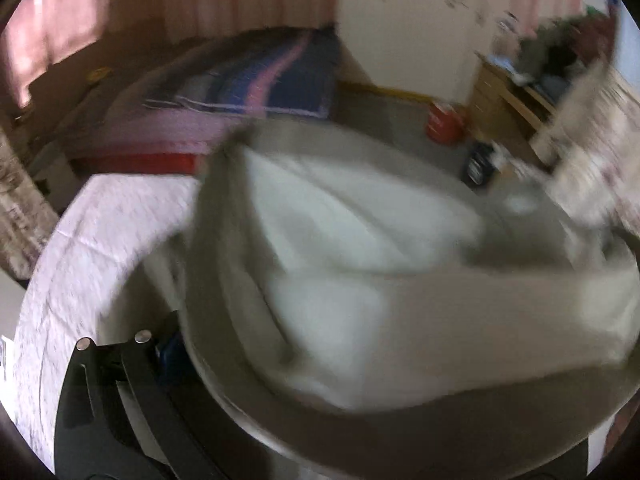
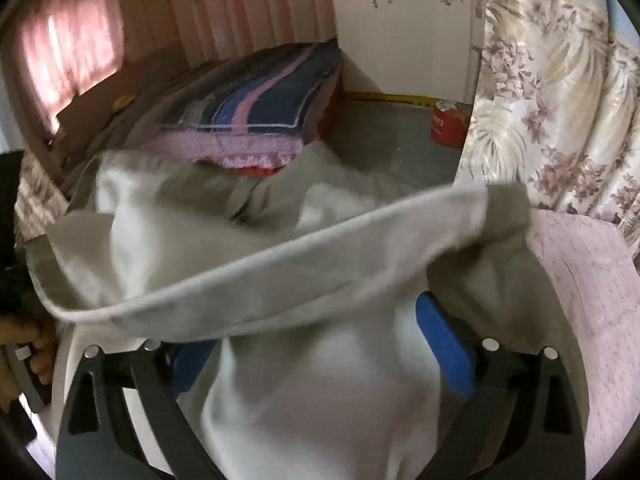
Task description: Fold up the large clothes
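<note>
Mid-fold: beige garment (image 2: 248, 264) lifted over pink sheet (image 2: 592, 280). Right gripper (image 2: 320, 344) fingers apart, cloth between; left gripper (image 1: 172, 344) grip can't tell. Next: lay edge flat.

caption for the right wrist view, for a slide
Grey garment draped across the right gripper, its blue pads apart.

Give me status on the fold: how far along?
Early to mid. Done: no finished fold visible; the grey garment is bunched and slack, its pale lining showing. In hand: the cloth drapes across the right tool, with one blue finger exposed beside it; the left tool is mostly covered, grip unclear. Both views are motion-blurred. Left: lay it flat on the pink sheet, then fold and square up.
</note>
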Motion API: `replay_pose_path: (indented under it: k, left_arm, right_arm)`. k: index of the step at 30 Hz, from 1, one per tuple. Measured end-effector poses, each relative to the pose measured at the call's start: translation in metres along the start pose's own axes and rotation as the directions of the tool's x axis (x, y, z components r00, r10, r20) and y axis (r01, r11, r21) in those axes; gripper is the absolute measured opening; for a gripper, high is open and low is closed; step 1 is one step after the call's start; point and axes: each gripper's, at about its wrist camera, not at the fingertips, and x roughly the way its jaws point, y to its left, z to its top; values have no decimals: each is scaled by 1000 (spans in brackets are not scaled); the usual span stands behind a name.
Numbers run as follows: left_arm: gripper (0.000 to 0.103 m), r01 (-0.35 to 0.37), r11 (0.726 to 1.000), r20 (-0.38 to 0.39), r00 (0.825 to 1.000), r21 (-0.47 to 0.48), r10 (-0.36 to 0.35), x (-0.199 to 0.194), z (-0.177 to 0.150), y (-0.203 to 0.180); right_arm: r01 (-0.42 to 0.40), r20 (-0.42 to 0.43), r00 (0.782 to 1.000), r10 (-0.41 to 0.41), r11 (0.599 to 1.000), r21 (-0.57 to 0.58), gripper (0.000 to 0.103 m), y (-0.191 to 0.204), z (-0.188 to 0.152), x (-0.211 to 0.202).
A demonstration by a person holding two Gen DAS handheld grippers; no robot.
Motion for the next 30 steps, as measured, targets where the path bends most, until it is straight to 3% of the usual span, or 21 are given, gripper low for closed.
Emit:
replay_pose_path:
  k: [3, 6, 10, 11, 13, 15, 23, 30]
  left_arm:
    - [100, -39, 999, 24, 999, -29, 40, 15, 14, 12]
    - [100, -172, 985, 59, 983, 2, 172, 29, 28, 19]
    - [100, -241, 970, 13, 970, -1, 241, 48, 27, 38]
    - [100, -261, 965, 14, 965, -15, 261, 47, 27, 42]
    - [100, -262, 965, 7, 965, -24, 262, 48, 28, 53]
    - [100, -258, 966, -19, 966, -18, 258, 50, 27, 60]
    - [100, -252, 967, 20, 968, 25, 252, 31, 13, 73]
    - [100, -156, 987, 22, 988, 25, 156, -6, -14, 94]
  right_arm:
    - [70, 10, 998, -70, 997, 24, 95, -15, 20, 22]
    - [143, 6, 990, -143, 990, 16, 95, -33, 36, 42]
    - [322, 10, 946, -323, 944, 76, 95, -87, 46, 58]
    - [334, -1, 942, -336, 937, 100, 95, -101, 43, 60]
    - [263, -46, 965, -260, 936, 233, 95, -134, 36, 63]
    - [239, -39, 970, -238, 923, 302, 95, -153, 31, 58]
    - [269, -10, 962, -272, 942, 201, 95, -146, 11, 36]
    - [251, 54, 964, -262, 956, 154, 95, -136, -15, -26]
